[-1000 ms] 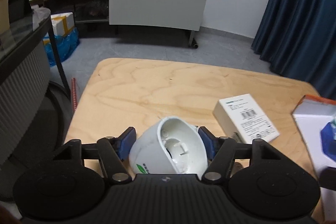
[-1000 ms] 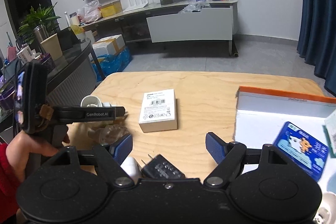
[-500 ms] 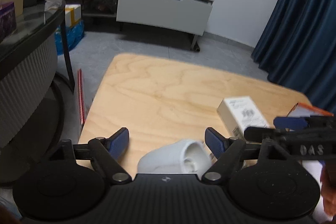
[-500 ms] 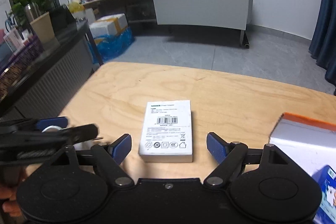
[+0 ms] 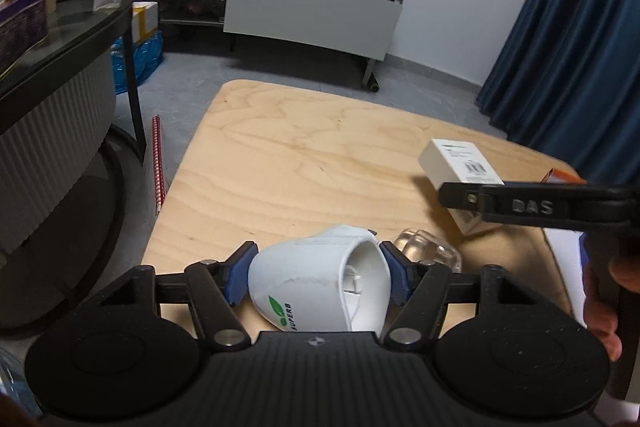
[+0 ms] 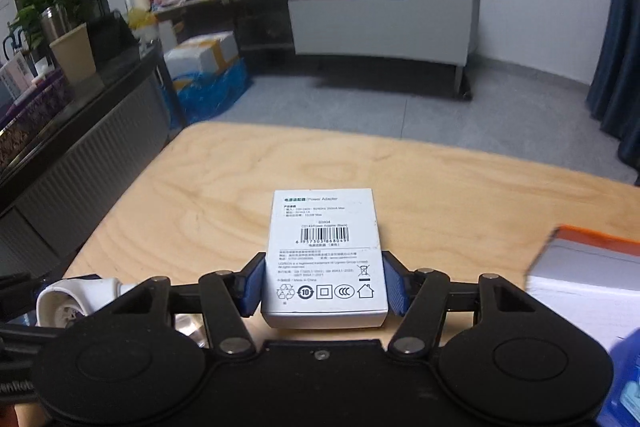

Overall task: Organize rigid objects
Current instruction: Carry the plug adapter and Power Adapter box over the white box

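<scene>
Nearest, the left gripper [image 5: 318, 277] is closing, its blue fingers [image 5: 239, 279] pressed on both sides of a white cup [image 5: 320, 289] lying on its side on the counter [image 5: 304, 163]. A clear plastic piece [image 5: 426, 249] sits just beside it. Farther right, the right gripper [image 6: 324, 285] closes its fingers against a white adapter box [image 6: 326, 251]. An orange-edged box [image 6: 592, 263] lies beyond.

Both wrist views close, angled down, sharing wooden table [image 5: 304, 155].
</scene>
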{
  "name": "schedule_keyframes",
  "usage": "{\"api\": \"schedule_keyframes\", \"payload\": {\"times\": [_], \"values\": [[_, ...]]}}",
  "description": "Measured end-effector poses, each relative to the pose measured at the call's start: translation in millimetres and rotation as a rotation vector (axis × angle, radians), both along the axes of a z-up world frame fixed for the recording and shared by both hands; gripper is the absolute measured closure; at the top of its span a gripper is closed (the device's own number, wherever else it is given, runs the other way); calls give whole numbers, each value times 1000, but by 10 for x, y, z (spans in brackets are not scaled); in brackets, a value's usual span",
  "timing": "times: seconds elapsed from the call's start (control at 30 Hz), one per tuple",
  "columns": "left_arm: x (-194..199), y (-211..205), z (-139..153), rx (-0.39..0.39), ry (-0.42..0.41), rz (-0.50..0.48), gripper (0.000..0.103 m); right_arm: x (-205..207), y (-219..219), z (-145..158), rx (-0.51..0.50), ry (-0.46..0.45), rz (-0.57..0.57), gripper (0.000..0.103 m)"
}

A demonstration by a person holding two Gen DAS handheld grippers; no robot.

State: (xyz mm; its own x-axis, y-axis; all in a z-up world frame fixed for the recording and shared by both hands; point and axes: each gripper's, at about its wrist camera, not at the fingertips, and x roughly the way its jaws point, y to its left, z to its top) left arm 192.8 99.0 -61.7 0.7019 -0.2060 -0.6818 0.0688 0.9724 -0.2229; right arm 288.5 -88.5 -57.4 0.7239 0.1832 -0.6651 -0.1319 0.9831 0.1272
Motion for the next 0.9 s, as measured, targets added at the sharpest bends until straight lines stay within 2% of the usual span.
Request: {"api": "schedule_keyframes", "payload": {"times": [0.2, 0.43, 0.63, 0.9], "values": [[-196, 15, 158, -38, -42, 30, 37, -469, -30, 238, 8, -67, 20, 32], [-543, -97, 392, -25, -97, 51, 37, -1099, -127, 385, 56, -84, -14, 32], [-836, -205, 528, -3, -116, 64, 37, -1603, -124, 499, 57, -97, -35, 32], [-1185, -352, 636, 0, -141, 45, 37, -2061, -177, 628, 61, -129, -71, 32]]}}
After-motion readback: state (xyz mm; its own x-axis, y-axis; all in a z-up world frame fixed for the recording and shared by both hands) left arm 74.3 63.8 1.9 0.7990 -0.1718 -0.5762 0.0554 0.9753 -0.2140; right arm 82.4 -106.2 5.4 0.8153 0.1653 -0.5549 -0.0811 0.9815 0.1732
